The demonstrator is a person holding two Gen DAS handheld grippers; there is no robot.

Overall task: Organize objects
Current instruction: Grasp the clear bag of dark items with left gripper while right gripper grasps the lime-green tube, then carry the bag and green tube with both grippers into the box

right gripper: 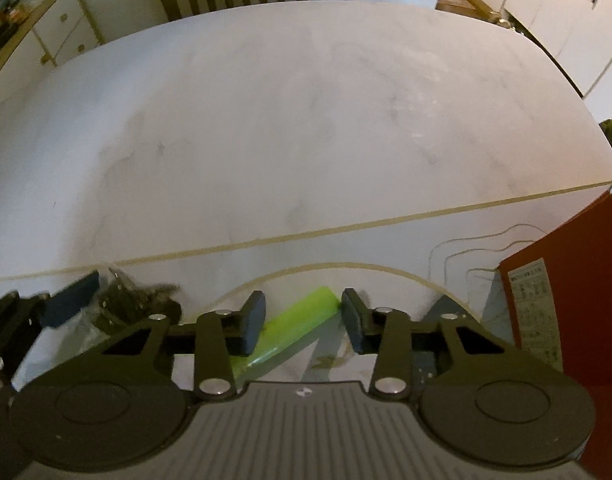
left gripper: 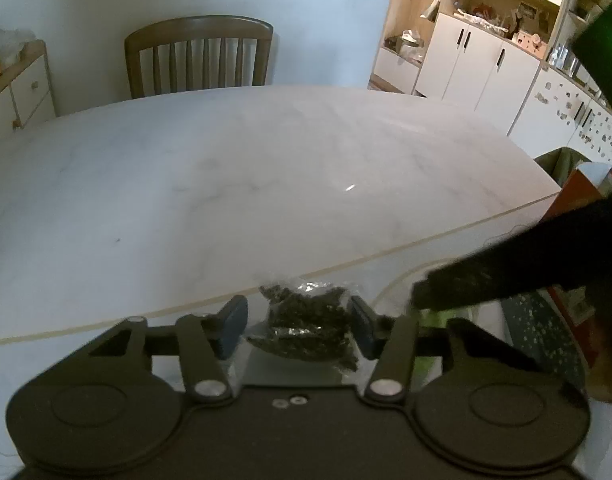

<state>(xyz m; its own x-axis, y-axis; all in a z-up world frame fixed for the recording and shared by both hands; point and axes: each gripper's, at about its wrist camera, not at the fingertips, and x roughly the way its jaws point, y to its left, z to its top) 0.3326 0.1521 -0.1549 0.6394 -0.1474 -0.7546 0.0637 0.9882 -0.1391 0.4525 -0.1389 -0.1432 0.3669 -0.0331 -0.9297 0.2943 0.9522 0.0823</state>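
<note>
— Marble-look table (left gripper: pixel 266 168) near edge: what's at the left gripper (left gripper: pixel 298 326)?

— A clear bag of dark dried bits (left gripper: pixel 306 328) sits between its fingers, which stand apart on either side; whether the pads touch it, I cannot tell.

— And the right gripper (right gripper: pixel 302 318)?

— Its fingers are spread around a lime-green tube (right gripper: pixel 294 322) lying slanted, not pinched. A red box (right gripper: pixel 578 304) stands to its right.
</note>
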